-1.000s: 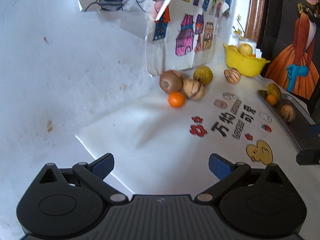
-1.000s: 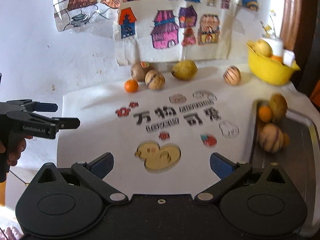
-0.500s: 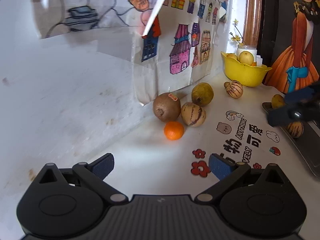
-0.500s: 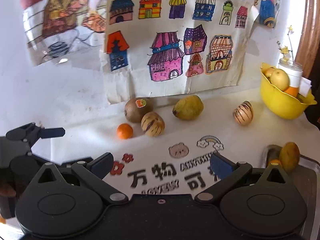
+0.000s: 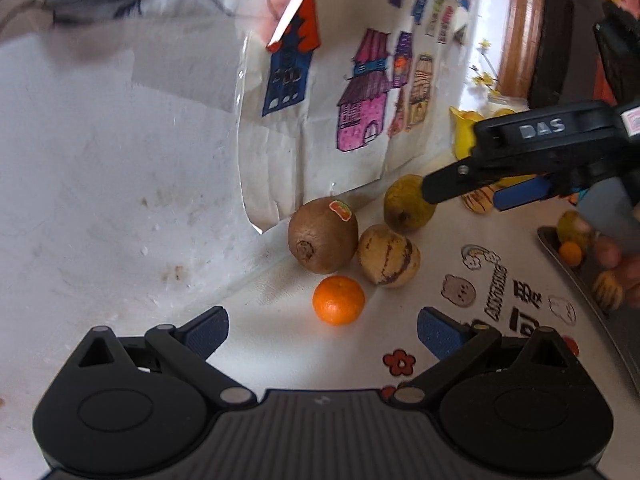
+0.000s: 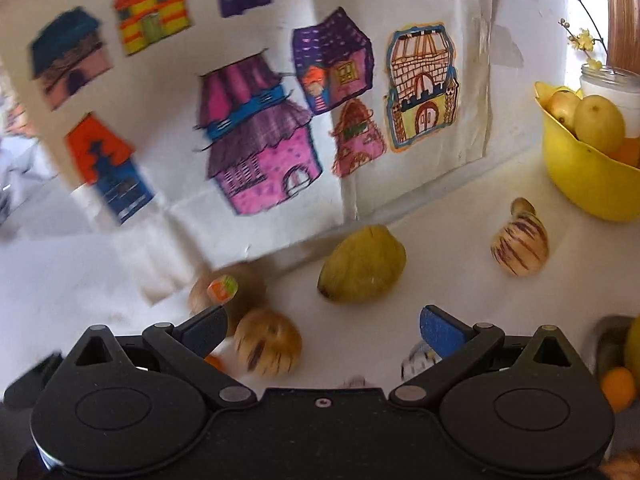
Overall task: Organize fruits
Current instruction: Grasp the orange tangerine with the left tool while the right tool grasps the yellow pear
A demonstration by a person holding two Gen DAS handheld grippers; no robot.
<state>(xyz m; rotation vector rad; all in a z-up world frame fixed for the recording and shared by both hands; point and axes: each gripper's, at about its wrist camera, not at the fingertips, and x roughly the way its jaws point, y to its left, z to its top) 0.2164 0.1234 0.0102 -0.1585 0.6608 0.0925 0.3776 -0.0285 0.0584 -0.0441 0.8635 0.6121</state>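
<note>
Fruit count: eight pieces on the table and tray, more in one bowl.

Standing over it, I make it one kiwi [image 5: 322,236]. There are three striped melons: the middle melon [image 5: 388,256], the far melon [image 6: 520,248] at two o'clock in the right wrist view, and the tray melon [image 5: 608,290]. Two mandarins, the loose mandarin [image 5: 339,300] and the tray mandarin [image 5: 570,253] at three o'clock in the left wrist view. Two yellow-green fruits, the loose green fruit [image 5: 408,204] and the tray green fruit [image 5: 574,226]. One tray [image 5: 580,284] and one yellow bowl [image 6: 580,176], which shows two yellow fruits [image 6: 600,122]. Two grippers, the left gripper [image 5: 323,320] and the right gripper [image 6: 322,320].
</note>
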